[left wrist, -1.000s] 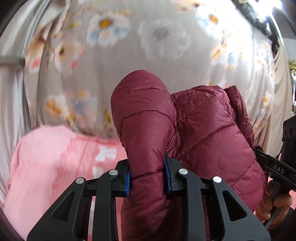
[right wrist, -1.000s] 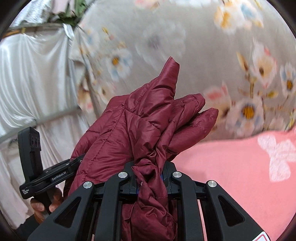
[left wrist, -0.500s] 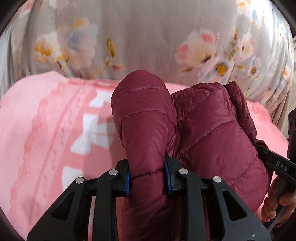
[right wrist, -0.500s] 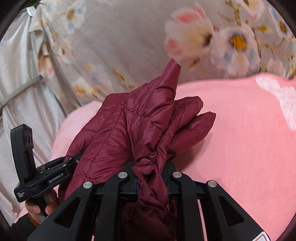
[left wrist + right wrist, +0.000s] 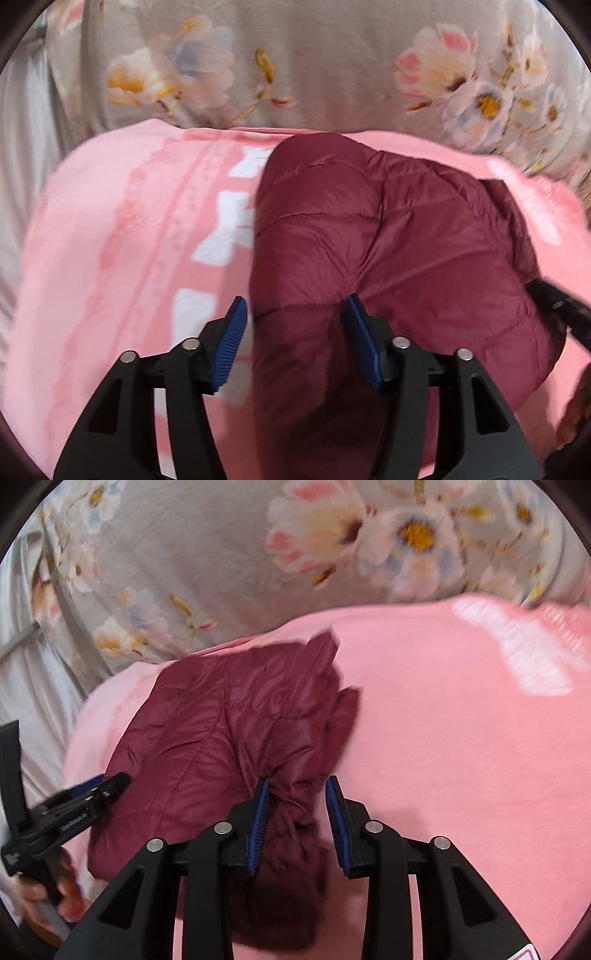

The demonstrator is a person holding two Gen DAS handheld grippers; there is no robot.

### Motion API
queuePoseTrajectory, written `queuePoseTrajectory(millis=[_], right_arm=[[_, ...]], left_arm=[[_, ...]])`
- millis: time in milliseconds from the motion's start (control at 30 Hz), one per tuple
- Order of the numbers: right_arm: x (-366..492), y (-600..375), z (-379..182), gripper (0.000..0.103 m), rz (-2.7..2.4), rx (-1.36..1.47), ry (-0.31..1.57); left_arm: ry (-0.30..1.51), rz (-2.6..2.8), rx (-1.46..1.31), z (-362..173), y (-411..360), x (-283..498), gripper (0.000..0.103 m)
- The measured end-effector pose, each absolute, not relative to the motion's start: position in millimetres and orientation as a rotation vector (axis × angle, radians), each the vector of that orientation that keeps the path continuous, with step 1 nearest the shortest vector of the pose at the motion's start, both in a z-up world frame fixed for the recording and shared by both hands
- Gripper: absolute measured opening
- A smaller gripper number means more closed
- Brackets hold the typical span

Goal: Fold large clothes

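Note:
A folded maroon puffer jacket [image 5: 388,251] lies on the pink blanket [image 5: 122,258]. My left gripper [image 5: 297,332] has its jaws opening; a padded fold of the jacket sits between them, and there is a gap at the left pad [image 5: 229,343]. In the right wrist view the jacket [image 5: 221,731] rests on the blanket [image 5: 461,757]. My right gripper [image 5: 299,816] is opening too. A bunched end of the jacket lies between its jaws, clear of the right pad [image 5: 338,827]. The left gripper [image 5: 74,808] shows at the jacket's left side.
Grey floral fabric [image 5: 332,74] hangs or lies along the blanket's far edge. White cloth [image 5: 33,686] drapes at the left. A hand [image 5: 64,897] holds the left gripper's handle. White bow patterns [image 5: 225,225] mark the blanket.
Both grippers came down with the jacket, which now rests on the pink blanket. Both pairs of jaws have parted from their grip on it.

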State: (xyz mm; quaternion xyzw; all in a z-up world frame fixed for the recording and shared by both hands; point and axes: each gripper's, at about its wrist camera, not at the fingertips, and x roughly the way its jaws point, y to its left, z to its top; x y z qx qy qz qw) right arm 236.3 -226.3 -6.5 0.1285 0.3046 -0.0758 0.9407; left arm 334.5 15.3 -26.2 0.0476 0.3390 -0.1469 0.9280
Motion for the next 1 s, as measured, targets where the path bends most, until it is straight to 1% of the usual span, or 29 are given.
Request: queuePoseTrajectory(millis=[100, 200, 300, 567, 733, 900, 1000], right_arm=[[237, -216, 17, 0.031, -0.169, 0.226, 0.617], [247, -201, 36, 0.031, -0.154, 0.187, 0.614], [264, -190, 40, 0.030, -0.147, 0.161, 0.619], [293, -182, 1, 0.030, -0.164, 0.165, 0.710], [290, -183, -17, 0.030, -0.181, 0.132, 0.712], [290, -189, -29, 0.028, -0.180, 0.157, 0.715], [291, -190, -35, 0.028, -0.182, 0.164, 0.710]], left_arm=[[0.733, -0.242, 0.111, -15, 13, 329, 0.070], [0.737, -0.217, 0.106, -1, 8, 326, 0.076], [0.716, -0.178, 0.129, 7, 0, 325, 0.081], [0.799, -0.168, 0.105, -13, -14, 345, 0.081], [0.817, -0.161, 0.113, -30, -19, 352, 0.082], [0.828, -0.160, 0.089, -41, -16, 357, 0.089], [0.830, -0.161, 0.082, -46, -15, 359, 0.091]])
